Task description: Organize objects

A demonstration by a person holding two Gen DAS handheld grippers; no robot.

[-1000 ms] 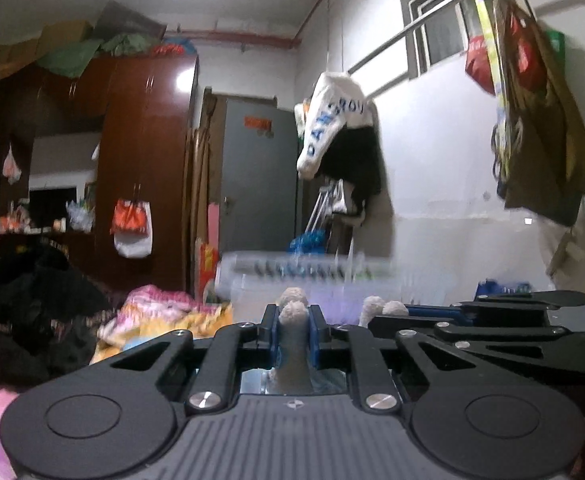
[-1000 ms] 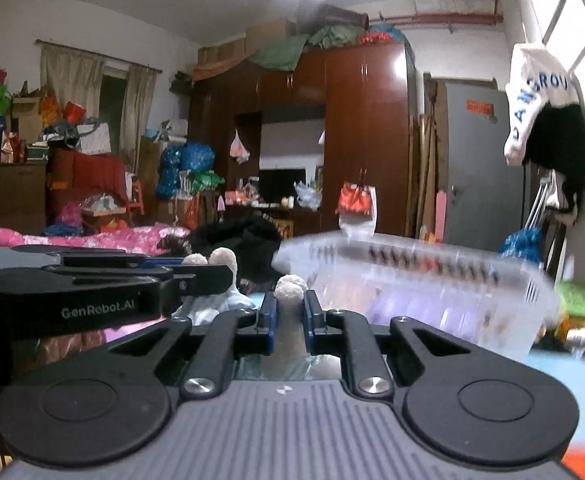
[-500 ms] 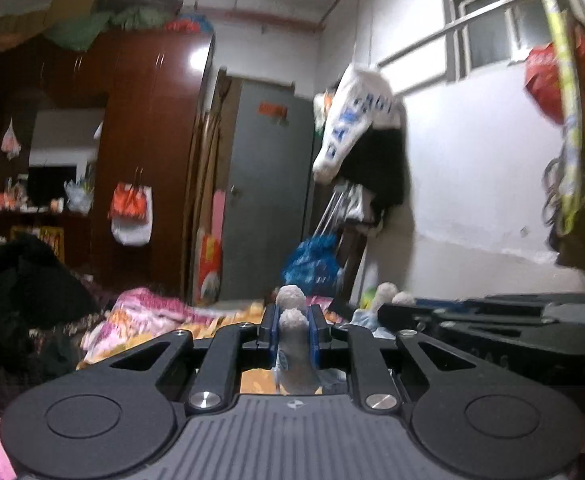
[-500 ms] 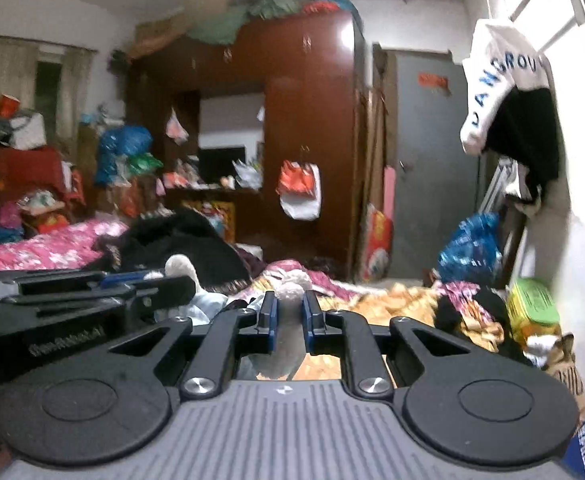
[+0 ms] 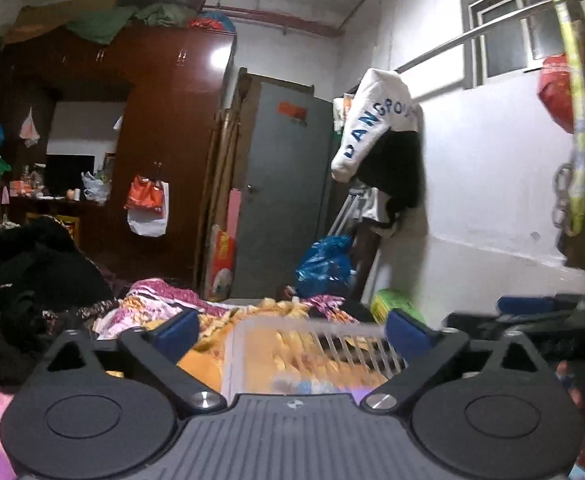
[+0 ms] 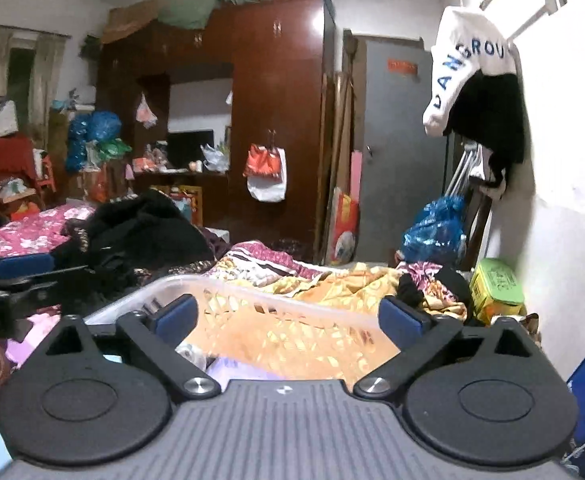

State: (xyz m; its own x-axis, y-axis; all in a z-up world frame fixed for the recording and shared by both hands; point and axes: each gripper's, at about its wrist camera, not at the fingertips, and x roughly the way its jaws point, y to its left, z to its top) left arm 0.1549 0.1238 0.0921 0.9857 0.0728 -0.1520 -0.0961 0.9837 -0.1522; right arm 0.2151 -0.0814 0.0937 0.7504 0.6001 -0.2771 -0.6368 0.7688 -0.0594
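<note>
Biggest thing in the room is the dark red wardrobe [image 6: 276,120] along the back wall, with bundles of cloth piled on top and an orange-and-white bag [image 6: 266,174] hanging off its door. Next to it there's a grey door [image 5: 288,184], and a white jacket [image 6: 466,60] with blue lettering hangs on the right wall over something black. The bed [image 6: 24,236] is covered in a pink floral sheet, a heap of black clothes [image 6: 148,228] and a yellow patterned blanket [image 6: 344,284]. Closer in is a clear plastic basket [image 6: 288,312] with slotted sides, sitting right in front of both cameras, below and between the open fingers; it's blurry in the left view [image 5: 312,344] and I can't make out what's lying at the bottom. A blue plastic bag [image 6: 432,232] and a green box [image 6: 496,284] sit by the right wall. Left claw [image 5: 292,330] is spread wide, nothing in it. Right claw [image 6: 288,316] is the same, released and empty, blue pads [image 6: 174,314] well apart over the basket rim.
</note>
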